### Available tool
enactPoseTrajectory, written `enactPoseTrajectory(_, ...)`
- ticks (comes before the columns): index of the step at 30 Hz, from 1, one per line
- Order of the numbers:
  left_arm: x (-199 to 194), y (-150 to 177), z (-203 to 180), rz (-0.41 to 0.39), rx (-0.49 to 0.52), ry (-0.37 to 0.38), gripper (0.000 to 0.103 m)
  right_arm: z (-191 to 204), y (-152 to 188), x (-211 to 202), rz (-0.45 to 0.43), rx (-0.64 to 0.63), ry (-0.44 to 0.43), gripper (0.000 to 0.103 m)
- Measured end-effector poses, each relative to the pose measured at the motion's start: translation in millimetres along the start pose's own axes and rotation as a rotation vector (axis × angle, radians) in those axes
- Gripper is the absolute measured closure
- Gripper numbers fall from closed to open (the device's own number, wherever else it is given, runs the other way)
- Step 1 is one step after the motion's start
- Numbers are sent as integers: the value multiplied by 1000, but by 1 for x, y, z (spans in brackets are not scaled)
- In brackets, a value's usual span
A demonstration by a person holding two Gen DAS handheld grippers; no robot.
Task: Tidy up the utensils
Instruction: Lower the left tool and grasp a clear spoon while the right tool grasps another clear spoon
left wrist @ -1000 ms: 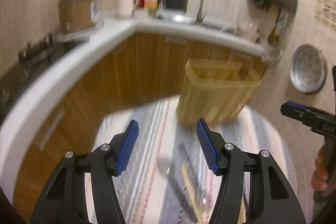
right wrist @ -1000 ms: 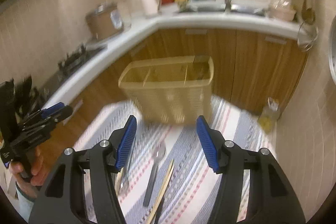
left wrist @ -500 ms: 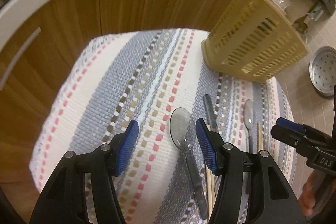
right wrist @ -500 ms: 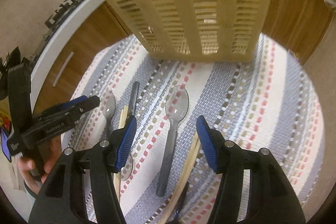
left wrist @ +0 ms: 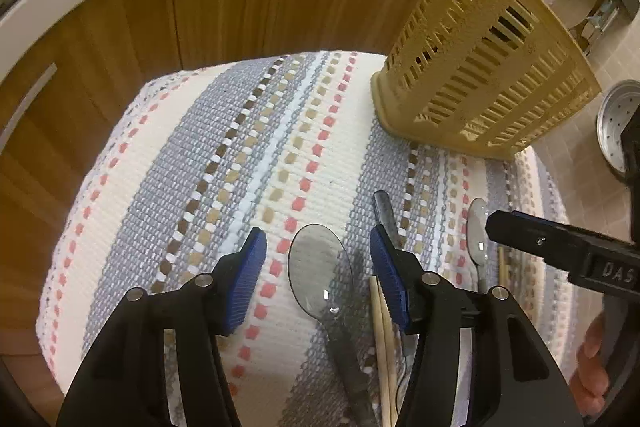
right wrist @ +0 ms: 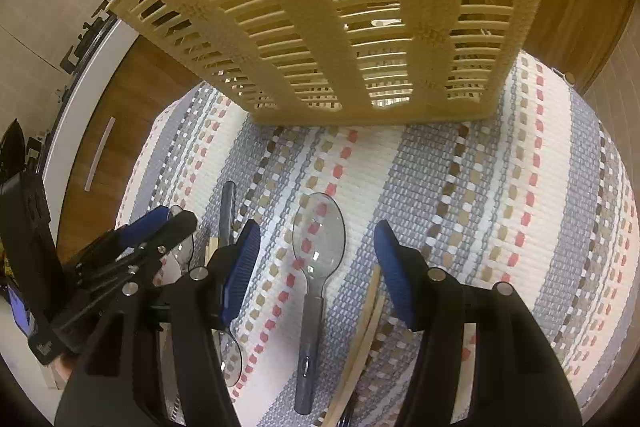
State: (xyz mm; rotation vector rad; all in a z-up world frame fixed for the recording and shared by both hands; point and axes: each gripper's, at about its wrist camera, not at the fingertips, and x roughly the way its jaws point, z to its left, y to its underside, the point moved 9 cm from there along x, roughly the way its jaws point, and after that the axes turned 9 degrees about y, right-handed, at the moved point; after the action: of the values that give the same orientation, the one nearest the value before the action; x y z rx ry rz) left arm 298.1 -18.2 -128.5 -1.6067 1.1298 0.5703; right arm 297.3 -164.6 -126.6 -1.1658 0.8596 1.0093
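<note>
My left gripper [left wrist: 316, 259] hangs half-open over a clear spoon [left wrist: 320, 267], its jaws having just been narrowing without pressing it. My right gripper [right wrist: 316, 251] straddles another clear spoon [right wrist: 318, 239], jaws apart, nothing gripped, wooden chopsticks [right wrist: 360, 343] at five o'clock. The slatted utensil basket [right wrist: 352, 15] stands at twelve on the striped surface [right wrist: 520, 187].

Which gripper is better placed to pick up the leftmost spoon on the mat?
Left. The left gripper, jaws open though just closing a little, straddles the leftmost spoon at its bowl. The right gripper hangs over a second spoon, beyond the chopsticks.
</note>
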Motion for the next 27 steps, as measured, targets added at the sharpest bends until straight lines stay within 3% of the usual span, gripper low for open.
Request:
enactPoseTrajectory(3,0,2,-1,-7,38,-78,67,1,-2,-2,-9,-9,4,47)
enactPoseTrajectory(11,2,3,-6,2,65,-139,66,11,-4,1,0,-39,46,47)
enactPoseTrajectory(14,1,3,-7,2,89,-177,72,13,-4,2,6,-60,74,47)
enactPoseTrajectory(21,-10,11,3,-12,67,-96,73,17,-2,13,21,-104,146,47)
enactPoseTrajectory(27,-15,10,8,-32,59,-91,73,19,3,25,34,-111,176,49)
